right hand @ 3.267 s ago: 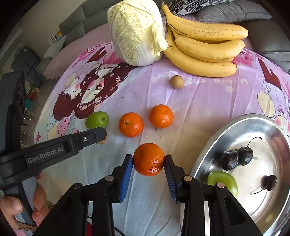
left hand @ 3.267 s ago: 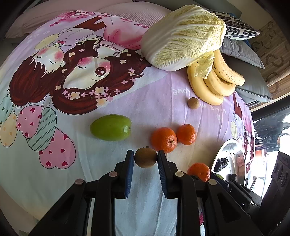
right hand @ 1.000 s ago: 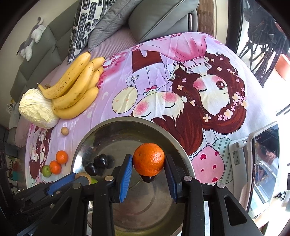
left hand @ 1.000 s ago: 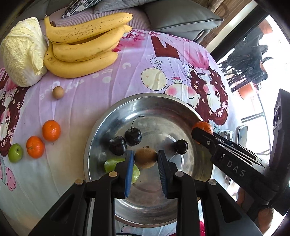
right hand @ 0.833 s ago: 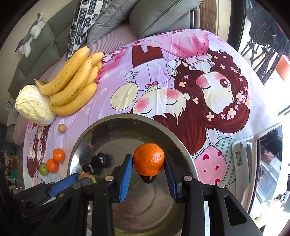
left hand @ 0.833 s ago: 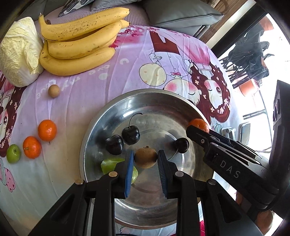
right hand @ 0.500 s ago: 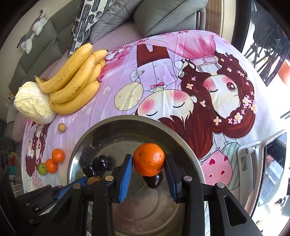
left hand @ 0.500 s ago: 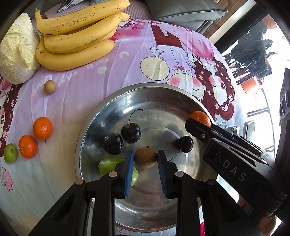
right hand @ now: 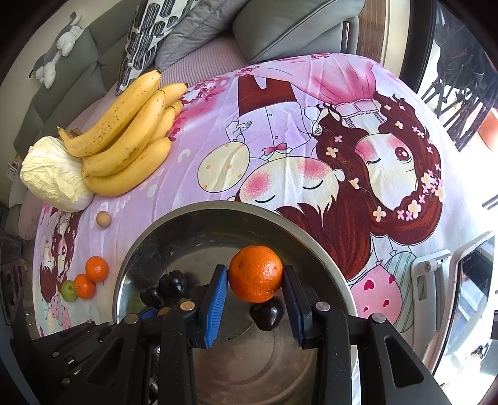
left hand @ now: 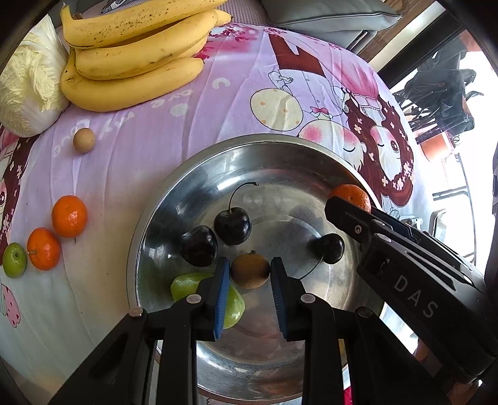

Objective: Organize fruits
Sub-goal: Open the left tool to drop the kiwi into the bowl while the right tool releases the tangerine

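Fruits are split between the steel bowl (left hand: 146, 218) and the pink cartoon sheet (left hand: 249, 62) around it. The left claw (left hand: 250, 274) is clamped on a small brown fruit (left hand: 250, 270), both blue pads pressed against it, hanging over the bowl's floor. Just past its tips sit two dark cherries (left hand: 214, 235), side by side, and a third cherry (left hand: 330, 248) lies off to its right. A green fruit (left hand: 186, 284) sits right under its left finger.

The right claw (right hand: 256, 275) grips an orange (right hand: 256, 273) snugly between its pads, also above the bowl, near the rim on its far right side. A cherry shows directly below that orange.

Out on the sheet, well off to the left of both claws: two more oranges (left hand: 56, 230) touching each other, a green apple (left hand: 14, 260) beside them, and a small tan round fruit (left hand: 84, 140) by itself further up. Beyond that, a bunch of bananas (left hand: 133, 59) leans against a pale cabbage (left hand: 25, 90). Grey cushions (right hand: 280, 28) are at the far end.
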{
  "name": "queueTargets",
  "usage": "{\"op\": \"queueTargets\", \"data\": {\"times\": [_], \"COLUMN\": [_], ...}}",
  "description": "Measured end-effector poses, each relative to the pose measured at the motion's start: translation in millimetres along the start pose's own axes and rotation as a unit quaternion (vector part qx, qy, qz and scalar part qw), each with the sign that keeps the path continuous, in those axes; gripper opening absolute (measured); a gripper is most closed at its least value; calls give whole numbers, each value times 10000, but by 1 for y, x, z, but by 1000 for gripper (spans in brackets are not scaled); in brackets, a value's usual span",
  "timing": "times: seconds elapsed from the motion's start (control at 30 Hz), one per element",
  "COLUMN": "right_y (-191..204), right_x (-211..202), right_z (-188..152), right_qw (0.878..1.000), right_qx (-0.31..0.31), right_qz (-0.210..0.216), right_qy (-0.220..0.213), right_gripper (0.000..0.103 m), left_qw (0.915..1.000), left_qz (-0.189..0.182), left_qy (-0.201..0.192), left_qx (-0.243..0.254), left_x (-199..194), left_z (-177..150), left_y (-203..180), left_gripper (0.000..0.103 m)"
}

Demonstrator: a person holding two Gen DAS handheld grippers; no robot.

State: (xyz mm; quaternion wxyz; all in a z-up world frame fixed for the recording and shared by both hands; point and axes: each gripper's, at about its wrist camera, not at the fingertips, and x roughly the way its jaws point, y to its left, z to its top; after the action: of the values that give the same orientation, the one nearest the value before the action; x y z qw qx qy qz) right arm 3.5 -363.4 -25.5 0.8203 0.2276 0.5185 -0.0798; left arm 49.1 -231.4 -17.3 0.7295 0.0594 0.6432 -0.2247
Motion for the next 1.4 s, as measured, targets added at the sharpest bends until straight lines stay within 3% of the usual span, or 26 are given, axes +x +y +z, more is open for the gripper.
{"op": "queueTargets", "data": {"times": [0.3,0.53,0.63,1.03,1.4], "right_y": [1,1,-2,-5,1], "right_x": [-2,-8,-11,-9,-4], "right_z": [1,1,1,0,-2], "right_qw": [10000,9998,9997,9996,9998], "right_qx": [24,41,106,215,185], "right_qz": [-8,57,78,65,30], "right_qy": [-81,-183,-220,-149,-21], "right_gripper": [39,41,41,41,55], "left_qw": [10000,9999,9998,9971,9885], "left_qz": [-11,3,-31,95,505], "left_qy": [9,-52,-58,-388,-436], "left_qx": [-67,-100,-165,-647,-1355], "left_x": [-1,-8,-11,-38,-45], "left_z": [-1,-1,-1,-7,-10], "left_y": [0,-2,-2,30,86], "left_gripper": [28,44,59,60,60]}}
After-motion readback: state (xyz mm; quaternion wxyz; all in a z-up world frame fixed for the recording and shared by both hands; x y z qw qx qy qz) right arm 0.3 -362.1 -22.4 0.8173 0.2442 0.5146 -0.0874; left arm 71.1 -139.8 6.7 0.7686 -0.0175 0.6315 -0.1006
